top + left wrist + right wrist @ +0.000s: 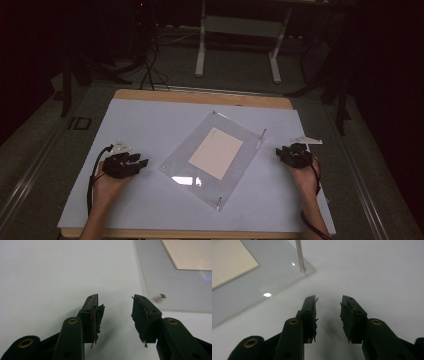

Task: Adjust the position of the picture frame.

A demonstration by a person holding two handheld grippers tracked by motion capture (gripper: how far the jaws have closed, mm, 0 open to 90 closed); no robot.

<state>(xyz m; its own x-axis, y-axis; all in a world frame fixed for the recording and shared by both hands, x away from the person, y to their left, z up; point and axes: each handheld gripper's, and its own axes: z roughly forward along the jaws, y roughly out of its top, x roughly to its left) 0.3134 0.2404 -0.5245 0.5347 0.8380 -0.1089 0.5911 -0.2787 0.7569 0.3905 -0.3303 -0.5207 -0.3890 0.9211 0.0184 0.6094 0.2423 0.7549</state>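
Observation:
A clear acrylic frame [210,155] lies turned like a diamond on the white board [150,125], with a beige sheet [216,152] inside it. Metal pins stand at its corners, one at the right corner [262,136]. My left gripper [141,162] rests on the board just left of the frame's left corner, open and holding nothing. In the left gripper view its jaws [115,300] stand apart, short of a corner screw [162,297] in the frame [175,287]. My right gripper [281,151] sits right of the frame, open and holding nothing. Its jaws [328,299] point past a pin [299,255] at the frame's corner [274,272].
The white board lies on a wooden table [200,97] whose edge shows at the far side. Beyond it on the dark floor stand a white desk frame [240,30] and some cables [150,65]. Bare board lies in front of and behind the frame.

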